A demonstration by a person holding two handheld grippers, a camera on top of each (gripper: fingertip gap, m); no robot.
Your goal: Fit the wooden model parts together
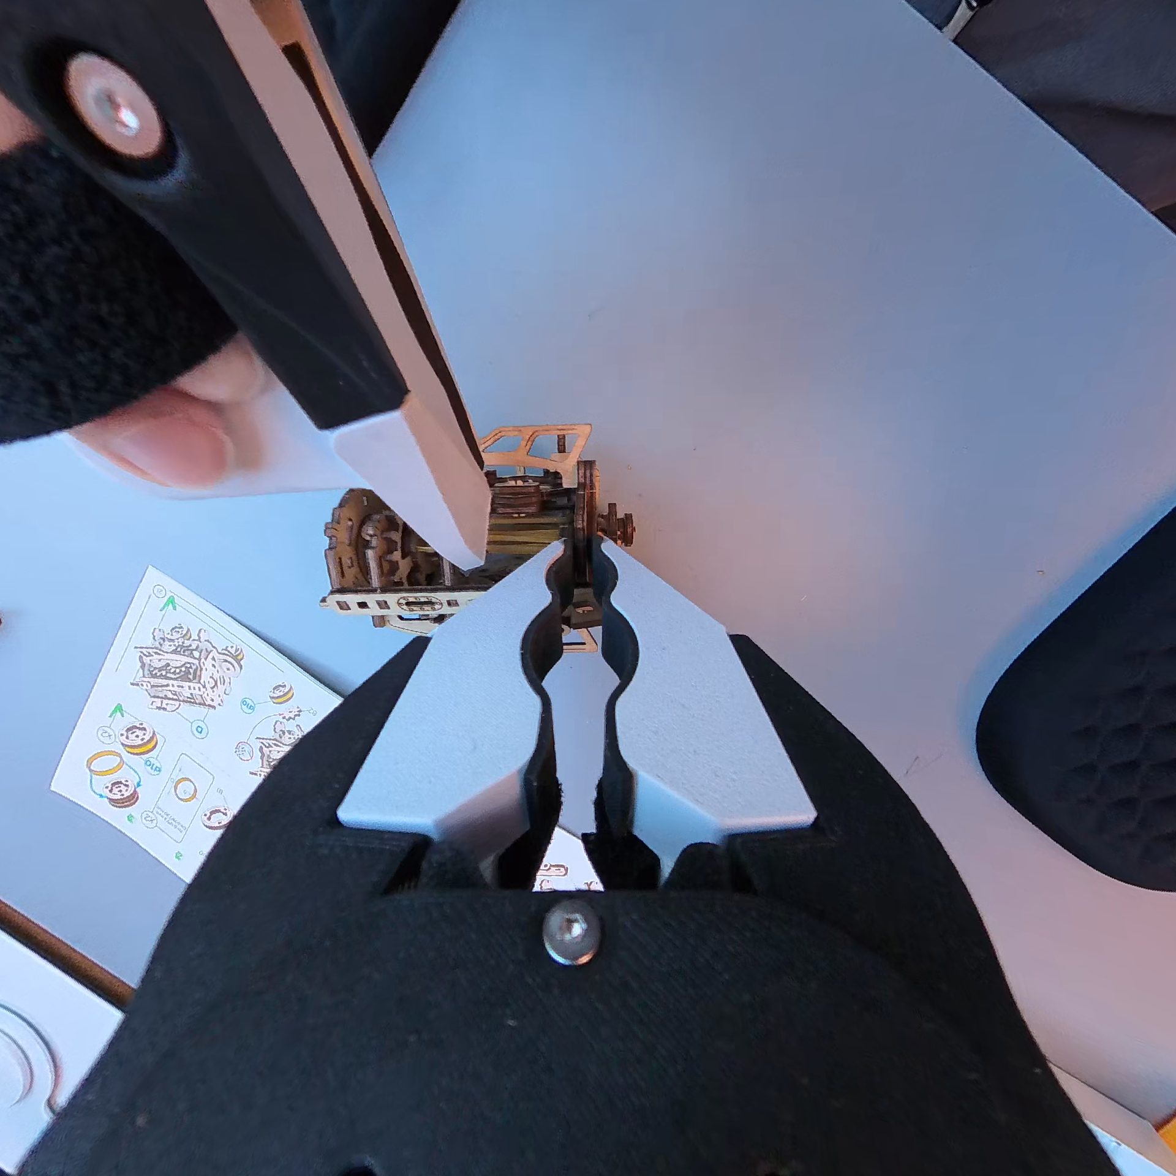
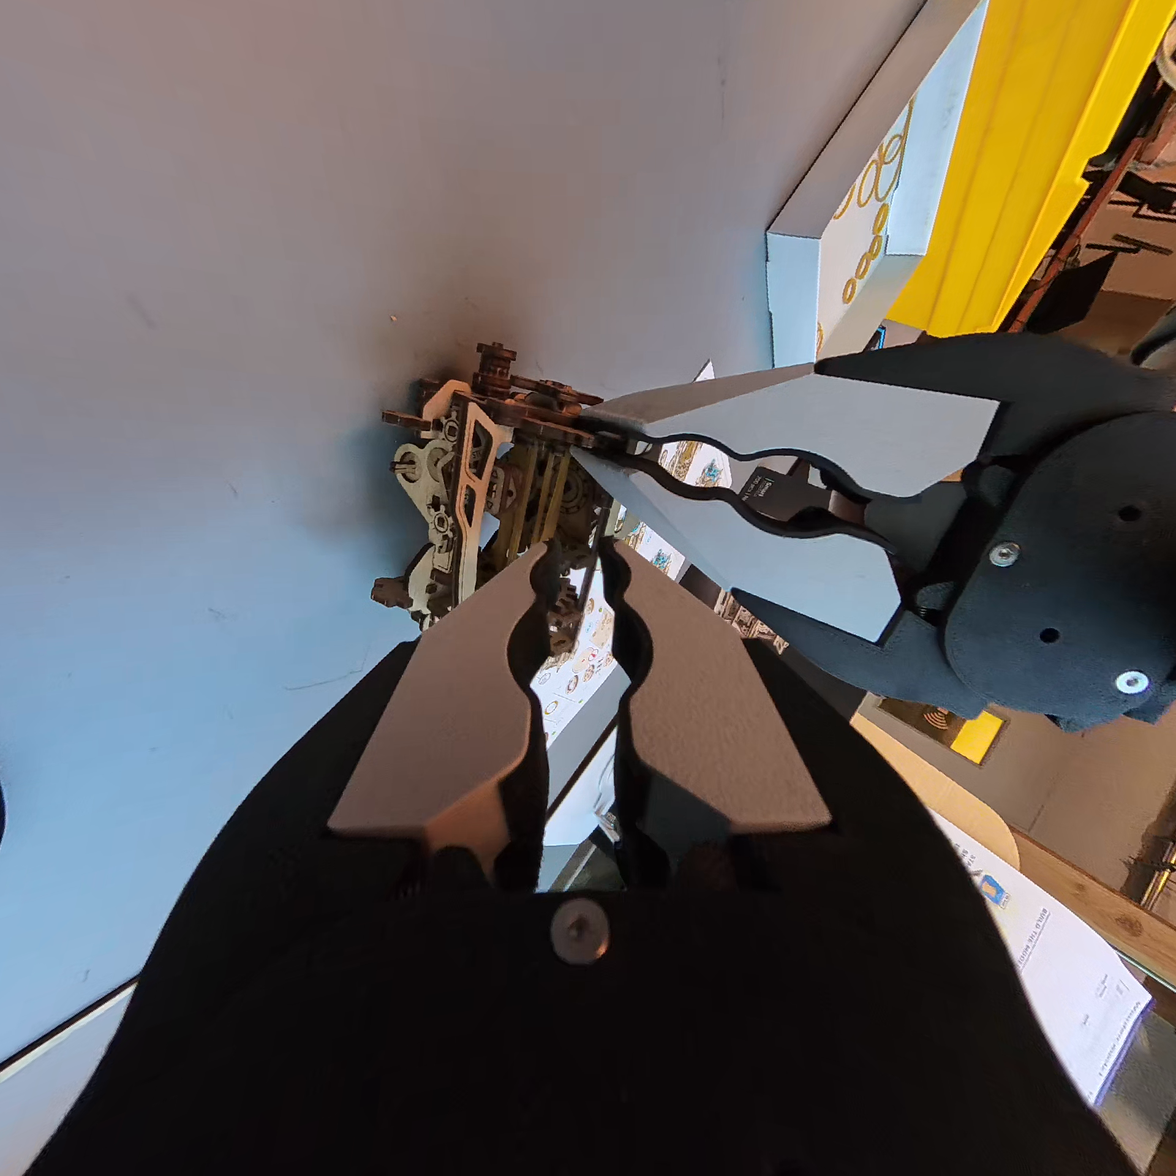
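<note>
The wooden model (image 1: 471,547) sits mid-tabletop (image 1: 795,286), the left tool (image 1: 578,541) clamped on its thin right end plate. The right tool (image 2: 576,547) pinches a thin strip at its left. Twist either and the plywood probably snaps.

The wooden model (image 1: 445,560), pinched at the left gripper (image 1: 580,552) tips, is pale laser-cut plywood with darker gears. The fingers (image 1: 483,687) look matt grey, with black rubbery pads and coarse black plastic bodies. Left of them lies a glossy paper sheet (image 1: 184,719) on the smooth matt table (image 1: 795,286).
</note>
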